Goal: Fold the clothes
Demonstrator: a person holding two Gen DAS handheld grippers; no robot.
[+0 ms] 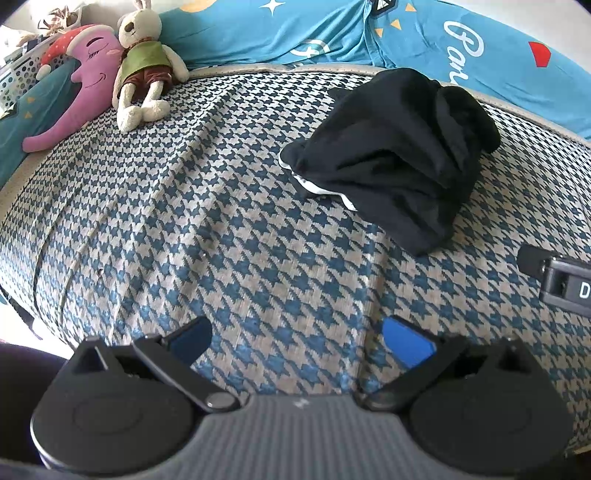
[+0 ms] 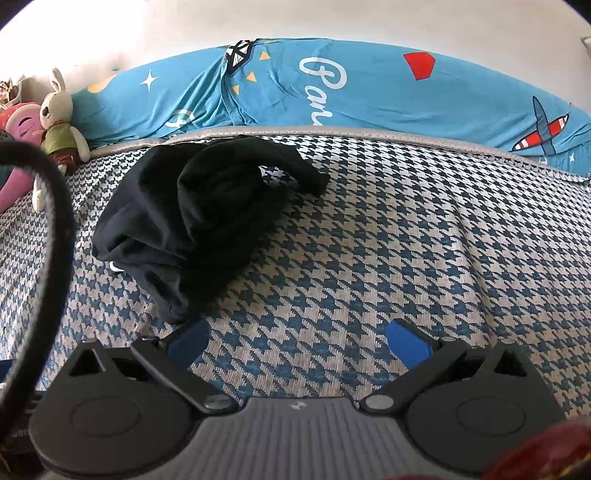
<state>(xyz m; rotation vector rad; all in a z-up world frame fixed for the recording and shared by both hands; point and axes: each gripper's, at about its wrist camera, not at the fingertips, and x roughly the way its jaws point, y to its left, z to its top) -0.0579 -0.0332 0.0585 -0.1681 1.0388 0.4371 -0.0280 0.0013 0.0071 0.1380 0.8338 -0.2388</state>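
Black garment (image 1: pixel 399 155) lies crumpled in a loose heap on a blue-and-beige houndstooth mattress (image 1: pixel 221 229), toward its far edge, with a sliver of white showing beneath. Left gripper (image 1: pixel 301 341) and right gripper (image 2: pixel 299 341) both hover low over bare fabric, fingers spread wide, holding nothing. How the garment's folds run is hard to make out. A stuffed rabbit (image 1: pixel 142 62) and turquoise bedding (image 2: pixel 332 92) line the pale wall.

Crumpled garment (image 1: pixel 399 155) on the mat (image 1: pixel 258 258), bedding (image 1: pixel 332 33) behind it along the mat's far edge, plush rabbit (image 1: pixel 144 62) at far left, moon-shaped plush (image 1: pixel 81 81) beside the rabbit's left
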